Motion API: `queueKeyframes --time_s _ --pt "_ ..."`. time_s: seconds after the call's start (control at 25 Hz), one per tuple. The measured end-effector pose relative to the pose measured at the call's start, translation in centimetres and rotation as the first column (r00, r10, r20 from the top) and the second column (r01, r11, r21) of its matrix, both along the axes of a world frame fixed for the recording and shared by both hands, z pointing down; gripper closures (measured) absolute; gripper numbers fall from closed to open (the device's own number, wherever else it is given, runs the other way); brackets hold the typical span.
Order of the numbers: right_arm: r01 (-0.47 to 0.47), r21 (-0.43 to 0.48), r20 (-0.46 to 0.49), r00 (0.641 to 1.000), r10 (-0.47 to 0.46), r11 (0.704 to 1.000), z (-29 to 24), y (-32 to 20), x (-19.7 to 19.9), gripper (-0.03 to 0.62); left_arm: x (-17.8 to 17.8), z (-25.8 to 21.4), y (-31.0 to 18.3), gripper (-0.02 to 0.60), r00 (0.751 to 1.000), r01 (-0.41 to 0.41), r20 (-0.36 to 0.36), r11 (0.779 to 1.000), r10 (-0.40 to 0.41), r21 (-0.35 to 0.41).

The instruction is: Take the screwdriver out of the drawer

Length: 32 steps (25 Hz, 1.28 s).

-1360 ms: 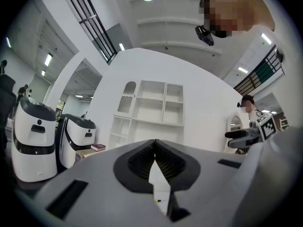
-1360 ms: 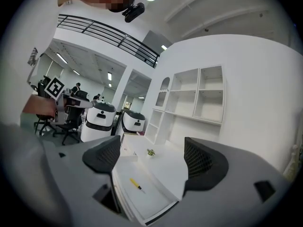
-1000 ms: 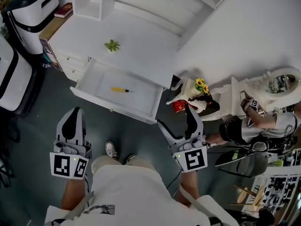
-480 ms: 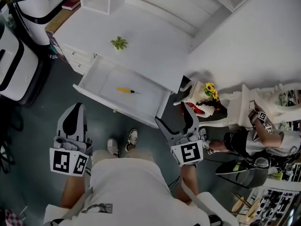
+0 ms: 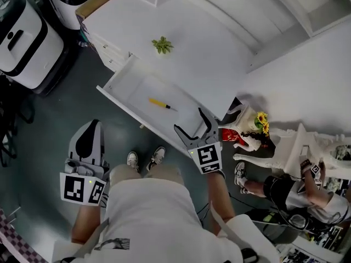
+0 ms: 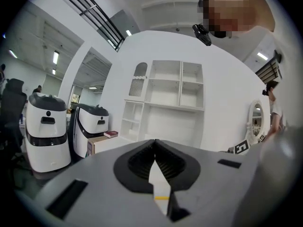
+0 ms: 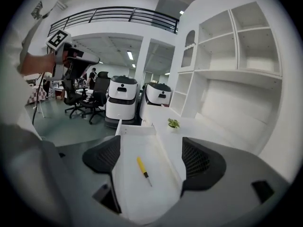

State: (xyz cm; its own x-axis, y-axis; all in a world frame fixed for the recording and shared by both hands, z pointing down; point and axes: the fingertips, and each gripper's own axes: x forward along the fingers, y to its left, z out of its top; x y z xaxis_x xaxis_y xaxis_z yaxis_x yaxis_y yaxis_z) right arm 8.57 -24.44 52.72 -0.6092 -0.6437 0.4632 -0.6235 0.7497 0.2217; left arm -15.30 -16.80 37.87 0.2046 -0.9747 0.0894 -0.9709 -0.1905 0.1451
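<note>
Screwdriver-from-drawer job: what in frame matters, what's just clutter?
In play:
- yellow-handled screwdriver, lying in the open drawer
- right hand-held gripper, jaws apart, at the drawer's front

Lying about:
- small green plant on the desktop
- sunflower ornament
- white machines on the floor
- left hand-held gripper, shut, held low

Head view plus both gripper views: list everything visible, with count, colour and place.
White desk: one, white, upper middle of head view.
Open white drawer: one, white, pulled out from the desk.
Yellow-handled screwdriver: one, yellow with metal tip, lying in the drawer.
Small green plant: one, green, on the desk.
White-and-black machines: two, left of the desk.
Yellow sunflowers: one bunch, right of the drawer.
Second person: one, far right.
White shoes: two, below the drawer.
Left gripper: one, grey, jaws together, empty, low left.
Right gripper: one, grey, jaws apart, empty, at the drawer's near corner.
</note>
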Motion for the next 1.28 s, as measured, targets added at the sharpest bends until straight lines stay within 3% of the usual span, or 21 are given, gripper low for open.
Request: queueKeyframes --time_s 0.4,0.6,0.8,1.04,1.28 --pt "0.182 -0.176 -0.057 0.979 -0.195 0.967 10.9 -4.0 -4.7 0.186 -2.3 2.8 2.3 0.566 0.984 0.177 0.041 0.979 -0.173 -0.097" --pt "0.261 -0.226 -0.104 0.952 -0.290 0.939 16.4 -5.6 -7.5 0.278 -3.6 4.3 4.1 0.566 0.965 0.260 0.054 0.956 -0.255 -0.135" --pt "0.313 -0.296 -0.224 0.896 -0.384 0.903 22.3 -6.5 -8.7 0.312 -4.8 5.2 6.5 0.565 0.941 0.339 0.067 0.926 -0.333 -0.168" --pt "0.325 -0.324 -0.339 0.837 -0.430 0.889 26.0 -8.1 -9.6 0.384 -6.4 5.9 8.7 0.566 0.914 0.407 0.078 0.892 -0.399 -0.196" --pt "0.380 -0.381 -0.442 0.726 -0.527 0.843 28.5 -8.1 -10.2 0.410 -7.4 6.2 10.5 0.566 0.894 0.447 0.078 0.873 -0.441 -0.195"
